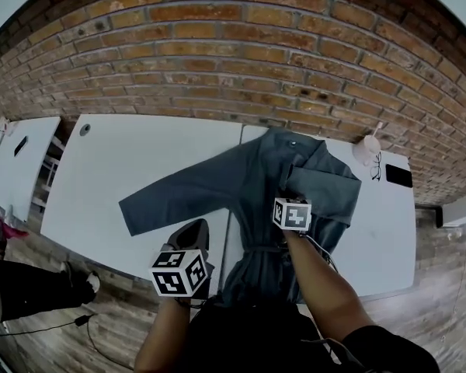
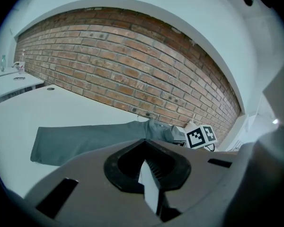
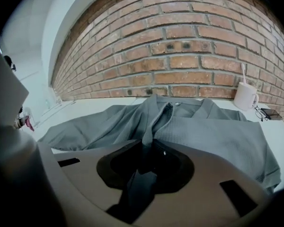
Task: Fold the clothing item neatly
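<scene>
- Fingers on the right gripper are clamped on a raised fold of the grey garment, near the middle of its front. The cloth runs up in a ridge into them, so I judge it is gripped in order to carry that part across.
- On the left gripper the fingers are pressed together with nothing between them. It hangs off the near edge of the white bench, clear of the cloth, probably waiting for a hold of its own.
- That garment lies spread on the bench, collar toward the brick wall, with its hem reaching the near edge by the person.
- Its left sleeve lies straight out and flat. The right sleeve is laid over the body, which suggests that side is already folded in.
- By that reading the fold is partly done, with the outstretched sleeve left to bring in.
- Only one container sits on this bench, a pale mug at the far right, well apart from the garment. A thin stick stands in it, and I cannot tell what else it holds.
- Beside the mug lie a pair of glasses and a dark phone, out of the way of the folding.
</scene>
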The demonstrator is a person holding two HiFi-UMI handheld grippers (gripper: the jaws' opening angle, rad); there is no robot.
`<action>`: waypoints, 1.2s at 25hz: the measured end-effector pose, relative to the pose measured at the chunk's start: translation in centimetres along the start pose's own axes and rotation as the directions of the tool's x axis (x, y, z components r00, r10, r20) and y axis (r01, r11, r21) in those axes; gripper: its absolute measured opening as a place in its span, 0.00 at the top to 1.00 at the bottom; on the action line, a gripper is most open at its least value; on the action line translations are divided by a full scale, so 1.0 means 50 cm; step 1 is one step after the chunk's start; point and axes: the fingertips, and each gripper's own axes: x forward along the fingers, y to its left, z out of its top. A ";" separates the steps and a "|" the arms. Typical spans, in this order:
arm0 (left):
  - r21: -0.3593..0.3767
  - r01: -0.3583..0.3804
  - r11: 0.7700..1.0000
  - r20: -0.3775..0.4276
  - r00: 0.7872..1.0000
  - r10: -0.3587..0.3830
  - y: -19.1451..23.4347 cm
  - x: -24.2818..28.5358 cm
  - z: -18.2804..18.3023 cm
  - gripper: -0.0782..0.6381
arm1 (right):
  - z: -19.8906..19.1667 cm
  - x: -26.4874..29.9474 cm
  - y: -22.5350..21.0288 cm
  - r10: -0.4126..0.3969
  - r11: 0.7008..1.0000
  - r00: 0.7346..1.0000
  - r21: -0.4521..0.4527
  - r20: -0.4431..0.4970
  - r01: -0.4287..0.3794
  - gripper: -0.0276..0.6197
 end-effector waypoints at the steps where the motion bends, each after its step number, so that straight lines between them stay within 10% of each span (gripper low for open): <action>1: 0.000 0.004 1.000 -0.002 1.000 -0.004 0.006 0.002 0.001 0.90 | -0.006 0.005 0.011 0.013 1.000 1.000 0.007 -0.019 -0.013 0.85; 5: 0.009 0.027 1.000 -0.010 1.000 -0.027 0.013 0.015 0.007 0.90 | -0.041 0.024 0.052 0.105 0.994 0.990 0.043 -0.094 -0.102 0.57; 9: 0.022 0.042 0.999 0.000 0.999 -0.042 0.016 0.015 0.015 0.90 | -0.047 0.021 0.063 0.132 0.991 0.985 0.030 -0.107 -0.130 0.53; 20: -0.065 -0.176 0.982 0.014 0.984 0.177 0.207 -0.005 -0.002 0.90 | 0.094 -0.168 0.093 0.165 0.980 0.952 0.065 0.258 -0.187 0.53; 24: -0.133 -0.289 0.948 0.031 0.955 0.296 0.294 -0.025 -0.004 0.90 | 0.074 -0.186 0.115 0.114 0.993 0.963 -0.046 0.243 -0.105 0.95; 30: -0.103 -0.470 0.877 0.039 0.879 0.475 0.409 -0.075 -0.008 0.90 | 0.049 -0.195 0.172 0.188 0.981 0.956 -0.088 0.223 -0.172 0.95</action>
